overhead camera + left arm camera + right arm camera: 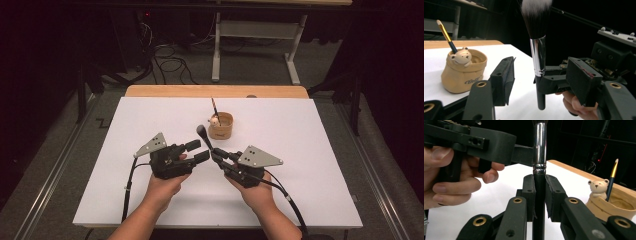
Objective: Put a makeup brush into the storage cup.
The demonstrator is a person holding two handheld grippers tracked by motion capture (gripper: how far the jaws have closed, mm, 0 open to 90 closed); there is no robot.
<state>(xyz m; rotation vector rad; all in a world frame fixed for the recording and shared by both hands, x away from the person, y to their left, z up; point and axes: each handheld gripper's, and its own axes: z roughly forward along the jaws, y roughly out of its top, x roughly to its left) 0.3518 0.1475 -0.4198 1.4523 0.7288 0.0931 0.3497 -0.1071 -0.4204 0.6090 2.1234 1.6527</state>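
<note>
The left tool (197,151) stands apart, its jaws flanking the brush (537,53) without touching. The right tool (218,156) is clamped on the brush's black handle, upright above the table (310,165). Light, stiff, likely slick at the ferrule; grip the handle, not the soft bristles.

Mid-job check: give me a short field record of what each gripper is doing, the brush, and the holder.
right gripper: jaws shut on the black handle of the makeup brush, held upright
large black-handled makeup brush with silver ferrule: bristles up, above the table
left gripper: jaws half closed, either side of the brush, pads not pressing it
tan bear-faced ceramic holder: upright on the white table, beyond the grippers
thin gold-and-dark brush: standing tilted in the holder
</note>
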